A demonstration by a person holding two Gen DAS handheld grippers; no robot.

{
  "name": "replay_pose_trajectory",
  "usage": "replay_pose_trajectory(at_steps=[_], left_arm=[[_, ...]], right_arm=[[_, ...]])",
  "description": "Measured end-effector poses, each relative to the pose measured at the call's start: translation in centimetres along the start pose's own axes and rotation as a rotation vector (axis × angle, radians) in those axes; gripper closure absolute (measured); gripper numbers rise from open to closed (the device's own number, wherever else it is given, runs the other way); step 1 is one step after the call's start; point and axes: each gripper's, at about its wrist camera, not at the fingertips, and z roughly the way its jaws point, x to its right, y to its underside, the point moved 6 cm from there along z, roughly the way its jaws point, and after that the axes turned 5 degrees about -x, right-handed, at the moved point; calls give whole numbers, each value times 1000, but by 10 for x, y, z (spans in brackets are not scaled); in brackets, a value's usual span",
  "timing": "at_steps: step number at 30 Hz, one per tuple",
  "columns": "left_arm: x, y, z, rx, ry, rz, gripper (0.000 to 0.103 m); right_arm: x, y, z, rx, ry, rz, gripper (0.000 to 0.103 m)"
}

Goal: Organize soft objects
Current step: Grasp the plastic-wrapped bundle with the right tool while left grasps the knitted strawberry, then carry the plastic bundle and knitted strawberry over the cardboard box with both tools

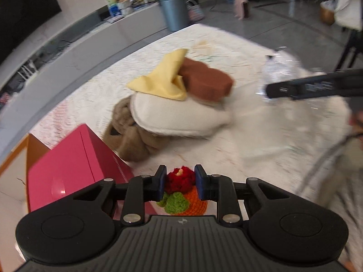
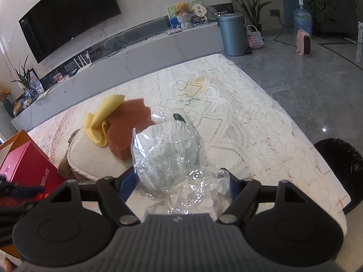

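My left gripper (image 1: 179, 182) is shut on a crocheted toy (image 1: 179, 192), red on top, green and orange below, held above the table's near side. A pile sits mid-table: a yellow cloth (image 1: 164, 77), a brown sponge (image 1: 205, 80), a cream pad (image 1: 177, 116) and a brown plush (image 1: 129, 136). The pile also shows in the right wrist view, with the cloth (image 2: 103, 117) and sponge (image 2: 129, 124) on top. My right gripper (image 2: 179, 181) is shut on a crumpled clear plastic bag (image 2: 168, 151). The right gripper's finger (image 1: 317, 86) and the bag (image 1: 279, 68) also show in the left wrist view.
A pink-red box (image 1: 74, 165) stands at the table's left, also in the right wrist view (image 2: 29, 165). A white lace cloth (image 2: 238, 113) covers the table. A black bin (image 2: 340, 161) stands right of the table. A TV (image 2: 68, 15) and a grey bin (image 2: 232, 34) lie beyond.
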Motion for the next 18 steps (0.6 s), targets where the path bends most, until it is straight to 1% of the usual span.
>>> replay_pose_trajectory(at_steps=[3, 5, 6, 8, 9, 12, 13, 15, 17, 18], left_arm=[[6, 10, -8, 7, 91, -37, 73], [15, 16, -6, 15, 135, -34, 73], [20, 19, -5, 36, 130, -9, 73], [29, 26, 1, 75, 75, 52, 73], [33, 30, 4, 83, 60, 76, 73], [37, 41, 15, 59, 90, 117, 72], [37, 44, 19, 46, 90, 136, 70], [38, 47, 20, 65, 75, 171, 68], [37, 51, 23, 58, 77, 193, 58], [37, 54, 25, 41, 84, 201, 48]], right_arm=[[-1, 1, 0, -4, -6, -3, 28], [-2, 1, 1, -7, -8, -6, 28], [-3, 0, 1, -8, -8, -8, 28], [-3, 0, 1, -5, -6, -3, 28], [-2, 0, 1, -2, -3, 2, 28], [0, 0, -3, 14, -19, 14, 28], [0, -1, -5, 20, -31, 25, 28], [1, -2, -6, 25, -51, 44, 28], [1, -2, -5, 23, -43, 46, 28], [1, -2, -4, 17, -35, 41, 28]])
